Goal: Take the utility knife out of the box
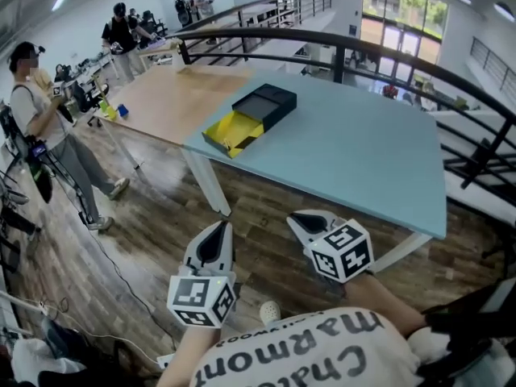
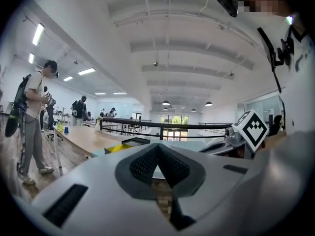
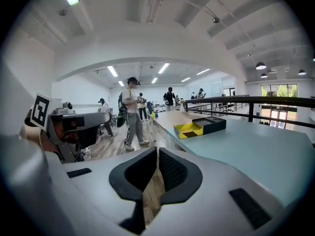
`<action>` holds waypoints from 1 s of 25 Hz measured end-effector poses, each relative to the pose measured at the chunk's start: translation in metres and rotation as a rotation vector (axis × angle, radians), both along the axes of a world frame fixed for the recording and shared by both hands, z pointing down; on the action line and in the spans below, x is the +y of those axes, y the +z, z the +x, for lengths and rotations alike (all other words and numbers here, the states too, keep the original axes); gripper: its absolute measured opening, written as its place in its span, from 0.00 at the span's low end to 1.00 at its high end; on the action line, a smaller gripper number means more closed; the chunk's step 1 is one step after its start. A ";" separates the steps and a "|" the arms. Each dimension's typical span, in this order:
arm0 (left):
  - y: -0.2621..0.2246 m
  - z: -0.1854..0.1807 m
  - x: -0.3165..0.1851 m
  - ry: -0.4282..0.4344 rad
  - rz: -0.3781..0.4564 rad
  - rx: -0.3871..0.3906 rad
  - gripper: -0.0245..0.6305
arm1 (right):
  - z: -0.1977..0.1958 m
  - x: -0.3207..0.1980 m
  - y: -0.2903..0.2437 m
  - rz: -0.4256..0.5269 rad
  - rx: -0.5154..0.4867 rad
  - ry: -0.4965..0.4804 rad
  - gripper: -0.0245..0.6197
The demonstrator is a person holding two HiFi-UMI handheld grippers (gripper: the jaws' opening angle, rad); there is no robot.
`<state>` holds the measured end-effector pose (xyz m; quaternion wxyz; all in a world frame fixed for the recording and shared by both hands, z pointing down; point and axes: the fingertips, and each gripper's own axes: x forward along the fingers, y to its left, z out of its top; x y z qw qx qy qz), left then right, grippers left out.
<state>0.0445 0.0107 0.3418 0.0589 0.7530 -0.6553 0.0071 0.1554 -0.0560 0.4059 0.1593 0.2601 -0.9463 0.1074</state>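
Note:
A dark box [image 1: 268, 103] lies on the light blue table [image 1: 363, 156], with its yellow inner tray [image 1: 232, 134] pulled out toward the table's near corner. Something dark lies in the tray, too small to tell as the utility knife. Both grippers hang over the wooden floor, short of the table's near edge and well apart from the box. My left gripper [image 1: 216, 230] is shut and empty, and so is my right gripper [image 1: 300, 218]. The left gripper view shows its closed jaws with the box [image 2: 129, 143] far ahead. In the right gripper view the box [image 3: 205, 126] is also far ahead.
A wooden table [image 1: 173, 95] adjoins the blue one at the far left. A dark curved railing [image 1: 347, 48] runs behind and around the right side. A person [image 1: 52, 127] stands on the floor at left, others farther back. Cables [image 1: 121, 280] trail across the floor.

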 end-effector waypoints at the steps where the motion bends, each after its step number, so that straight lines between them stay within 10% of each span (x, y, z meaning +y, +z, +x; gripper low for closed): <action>1: -0.001 -0.007 -0.011 0.011 0.000 -0.004 0.04 | -0.007 -0.010 -0.003 -0.001 -0.008 0.009 0.10; 25: 0.000 -0.122 -0.125 0.116 0.010 -0.020 0.04 | -0.129 -0.125 -0.011 0.039 -0.027 0.071 0.10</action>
